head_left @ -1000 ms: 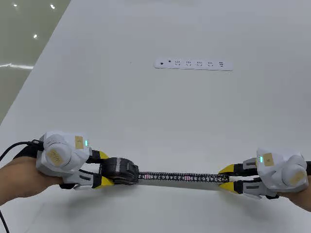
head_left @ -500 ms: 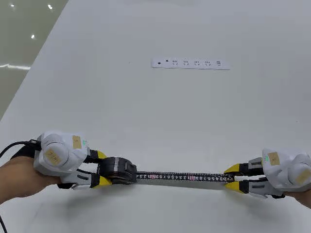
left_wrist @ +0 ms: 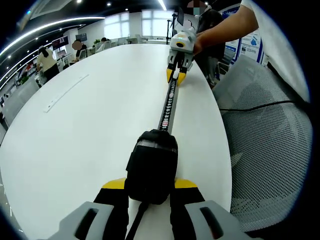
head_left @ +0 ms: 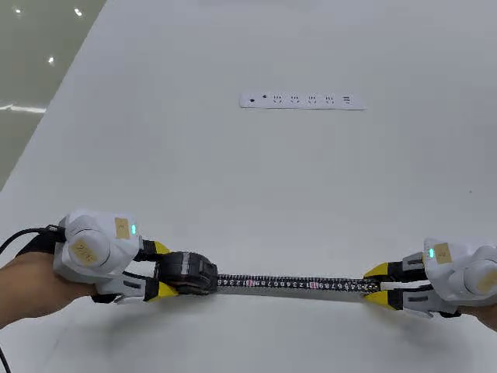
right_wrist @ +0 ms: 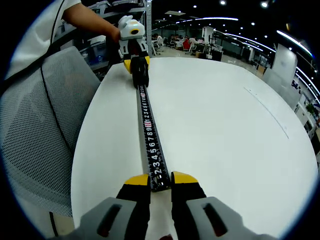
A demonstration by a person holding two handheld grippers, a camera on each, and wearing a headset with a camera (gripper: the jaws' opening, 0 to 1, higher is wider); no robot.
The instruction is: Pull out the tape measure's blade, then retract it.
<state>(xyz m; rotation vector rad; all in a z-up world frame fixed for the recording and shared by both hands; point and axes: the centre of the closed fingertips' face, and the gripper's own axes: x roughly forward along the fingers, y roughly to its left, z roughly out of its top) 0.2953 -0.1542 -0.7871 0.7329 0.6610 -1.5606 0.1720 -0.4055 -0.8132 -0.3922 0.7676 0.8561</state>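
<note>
My left hand-held gripper (head_left: 166, 270) is pinching the black tape measure case (head_left: 190, 272) between its yellow-tipped jaws. It sits at about 8 o'clock in the head view, near the close edge of the white table (head_left: 248, 179). My right hand-held gripper (head_left: 377, 284) is at about 4 o'clock, its jaws pressed together on the tip of the blade (head_left: 291, 284). The blade stretches straight between the two, numbers facing up, running from 9 o'clock toward 3 o'clock; I cannot tell whether it touches the table. In the left gripper view the case fills the gap between my jaws, and the blade leads away toward 12 o'clock to the other hand-held gripper. In the right gripper view the blade's end sits between my jaws at 6 o'clock. A white power strip (head_left: 301, 100) lies flat at 12 o'clock in the head view, well apart from the tape.
</note>
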